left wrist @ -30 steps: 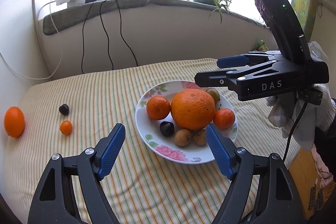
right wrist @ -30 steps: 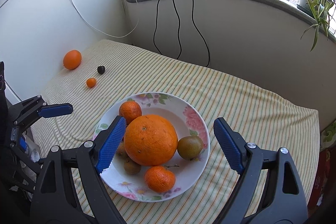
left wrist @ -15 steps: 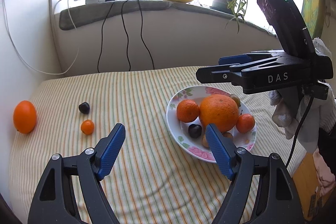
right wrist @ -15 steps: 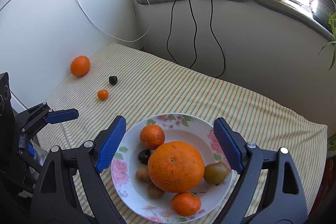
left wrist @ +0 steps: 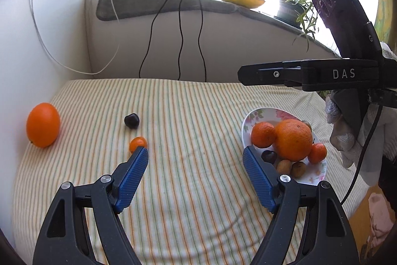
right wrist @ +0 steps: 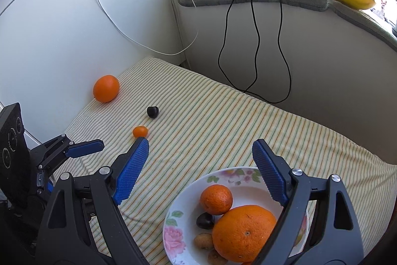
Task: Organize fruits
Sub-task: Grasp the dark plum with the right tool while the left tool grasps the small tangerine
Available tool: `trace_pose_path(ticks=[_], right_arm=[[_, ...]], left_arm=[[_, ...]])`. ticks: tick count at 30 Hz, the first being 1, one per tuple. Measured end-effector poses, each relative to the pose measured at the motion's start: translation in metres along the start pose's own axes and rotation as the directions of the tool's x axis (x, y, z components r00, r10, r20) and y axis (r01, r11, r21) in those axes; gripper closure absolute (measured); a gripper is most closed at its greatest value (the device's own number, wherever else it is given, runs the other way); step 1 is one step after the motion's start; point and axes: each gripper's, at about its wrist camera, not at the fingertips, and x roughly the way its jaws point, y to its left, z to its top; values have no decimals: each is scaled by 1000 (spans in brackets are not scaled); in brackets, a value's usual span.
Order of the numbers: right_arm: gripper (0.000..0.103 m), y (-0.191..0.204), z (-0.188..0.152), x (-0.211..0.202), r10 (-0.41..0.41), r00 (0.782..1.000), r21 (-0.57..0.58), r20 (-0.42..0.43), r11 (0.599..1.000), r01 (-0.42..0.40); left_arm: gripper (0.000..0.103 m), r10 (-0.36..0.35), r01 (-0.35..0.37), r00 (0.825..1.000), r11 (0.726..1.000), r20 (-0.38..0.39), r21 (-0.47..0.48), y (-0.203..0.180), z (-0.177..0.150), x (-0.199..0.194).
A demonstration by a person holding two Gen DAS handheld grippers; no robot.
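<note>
both grippers, left gripper [left wrist: 194, 162] and right gripper [right wrist: 199, 158], are gaping wide and empty, heading for the tiny orange [left wrist: 138, 143] just past the jaws.

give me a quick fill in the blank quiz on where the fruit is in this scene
1. The floral plate rests on a ____ cloth.
2. The number of fruits lying loose on the cloth, off the plate, is ____.
3. The small dark fruit lies between the lone orange and the ____.
4. The left gripper holds ____.

Missing words: striped; three; plate; nothing
</note>
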Motion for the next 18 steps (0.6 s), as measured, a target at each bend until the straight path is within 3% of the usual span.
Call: trace_pose_path(ticks=[7,14,18], right_arm=[[15,17,21,27,58,998,1,-33,998,-58],[15,32,37,66,130,986,36,-100,991,-127],[24,37,44,89,180,973,83,-142,982,-170]], left_arm=[[28,2,-3,1000,997,-13,-73,35,0,7],[46,-33,27,999,992,-39,-124,57,0,24],[52,-45,38,998,990,-51,-137,63,2,35]])
